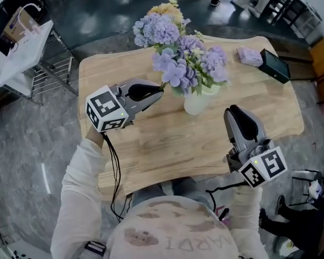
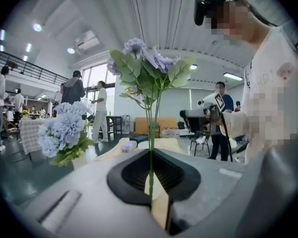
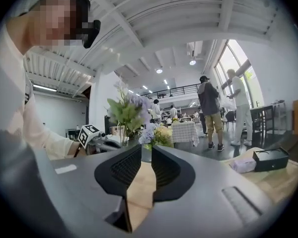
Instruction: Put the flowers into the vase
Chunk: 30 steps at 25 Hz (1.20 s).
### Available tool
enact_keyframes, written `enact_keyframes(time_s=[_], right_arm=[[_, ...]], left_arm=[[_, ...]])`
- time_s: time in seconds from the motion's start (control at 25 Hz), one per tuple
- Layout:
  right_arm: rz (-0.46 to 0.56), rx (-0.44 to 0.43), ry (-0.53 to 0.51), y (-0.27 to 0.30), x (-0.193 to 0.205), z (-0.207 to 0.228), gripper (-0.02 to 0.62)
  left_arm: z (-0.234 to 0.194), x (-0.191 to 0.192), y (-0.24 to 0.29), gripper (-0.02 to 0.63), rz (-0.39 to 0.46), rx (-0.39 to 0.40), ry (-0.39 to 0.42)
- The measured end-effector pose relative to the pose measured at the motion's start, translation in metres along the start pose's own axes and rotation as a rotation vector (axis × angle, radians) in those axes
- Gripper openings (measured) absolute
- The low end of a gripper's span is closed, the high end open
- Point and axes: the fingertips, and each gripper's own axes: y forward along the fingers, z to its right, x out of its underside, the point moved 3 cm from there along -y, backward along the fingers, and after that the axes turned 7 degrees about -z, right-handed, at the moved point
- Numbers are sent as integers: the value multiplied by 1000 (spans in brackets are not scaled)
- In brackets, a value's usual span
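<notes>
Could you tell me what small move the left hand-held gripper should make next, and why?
Probably carry the flower across over the vase and lower it in: the left hand-held gripper is shut on its stem, upright, just beside the vase.

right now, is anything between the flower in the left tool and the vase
No separate object lies between the flower and the vase; only the blooms already in it crowd over its mouth.

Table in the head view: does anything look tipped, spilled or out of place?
Nothing stands out. The vase stands upright and nothing has spilled. One flower is outside it only because the left gripper holds its stem.
</notes>
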Motion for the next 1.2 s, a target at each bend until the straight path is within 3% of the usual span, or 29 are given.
enact_keyframes(time_s=[0.16,0.44,0.64,0.88,1.2], right_arm=[[-32,-49,19,-9,19,36,109],[-127,-166,9,19,70,64,198],[-189,-231,12,43,99,70,244],[-219,-248,51,82,112,78,274],[-217,-255,13,120,114,73,307]], left_arm=[[11,-33,37,15,116,-44,-46],[16,-62,81,15,196,-147,-45],[17,-90,100,17,250,-179,-46],[5,-105,114,17,271,-184,-41],[-12,-99,136,17,268,-132,-53]])
